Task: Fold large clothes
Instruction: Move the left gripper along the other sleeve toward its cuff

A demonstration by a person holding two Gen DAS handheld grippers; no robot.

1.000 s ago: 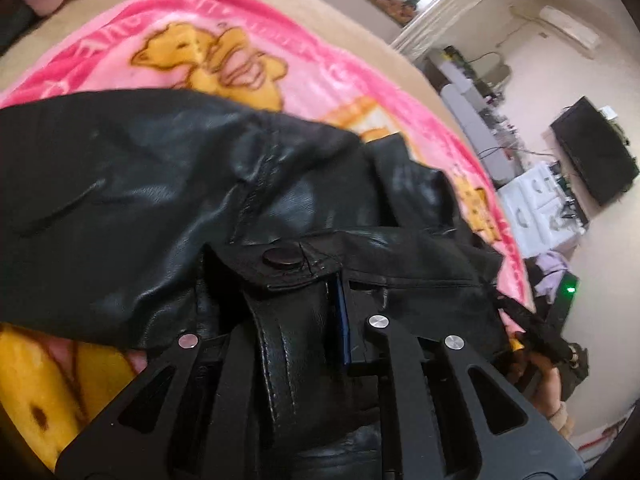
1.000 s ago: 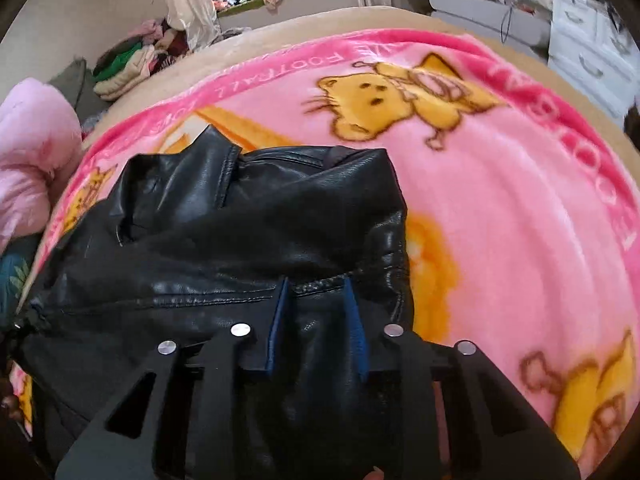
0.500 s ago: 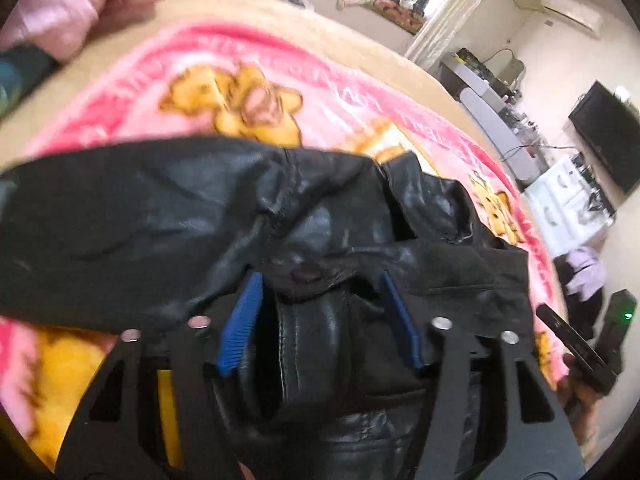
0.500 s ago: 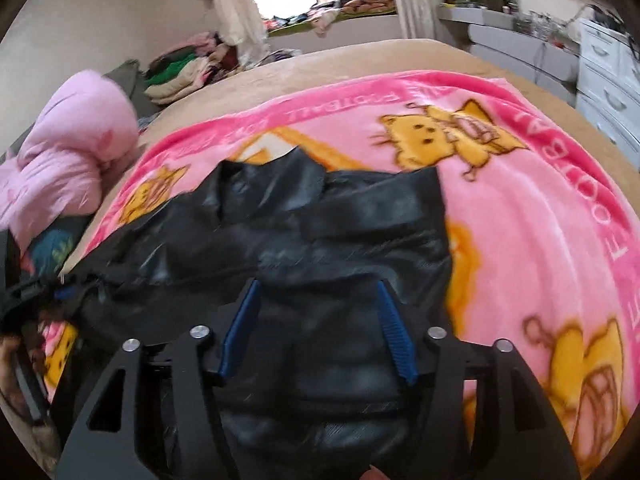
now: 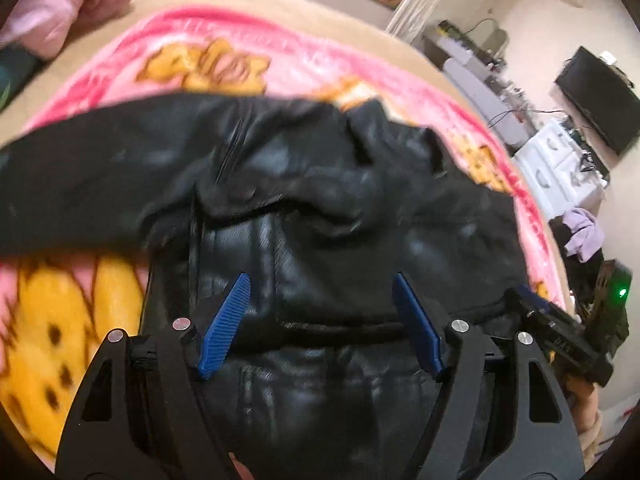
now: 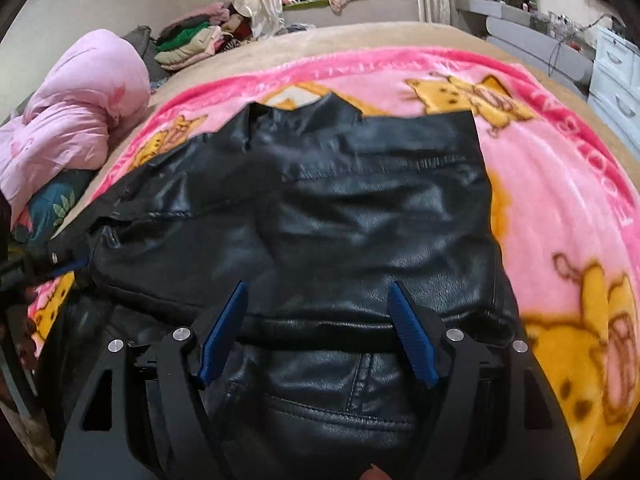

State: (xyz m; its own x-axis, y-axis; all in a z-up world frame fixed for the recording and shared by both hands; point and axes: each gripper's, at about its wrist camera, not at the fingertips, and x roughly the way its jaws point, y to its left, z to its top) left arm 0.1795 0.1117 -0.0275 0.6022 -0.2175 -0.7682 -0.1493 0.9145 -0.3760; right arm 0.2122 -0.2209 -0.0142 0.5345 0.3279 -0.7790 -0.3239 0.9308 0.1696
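A black leather jacket (image 6: pixel 320 216) lies partly folded on a pink cartoon-print blanket (image 6: pixel 560 184) spread over a bed, its collar toward the far edge and its lower part bunched up close to both cameras. In the right wrist view, the right gripper (image 6: pixel 320 332) hangs just above the jacket's near fold, its blue-padded fingers (image 6: pixel 222 332) spread wide; the jaws have just been opening, and leather shows below the gap with neither pad pressing on it. In the left wrist view, the left gripper (image 5: pixel 320 320) hovers over the same garment, its fingers (image 5: pixel 224 324) likewise standing wide after just opening, with the creased black leather beneath them and nothing gripped. That view is blurred, but one sleeve (image 5: pixel 100 184) can be made out stretching off to the left across the blanket. The other gripper's black body shows at the right edge of the left view, beside a small green light (image 5: pixel 622 292). A puffy pink quilt (image 6: pixel 76 128) is heaped at the left side of the bed, a pile of folded clothes (image 6: pixel 192 44) sits against the wall behind it, and white drawers (image 6: pixel 616 80) stand to the right. A dark screen (image 5: pixel 596 100) hangs on the far wall in the left view.
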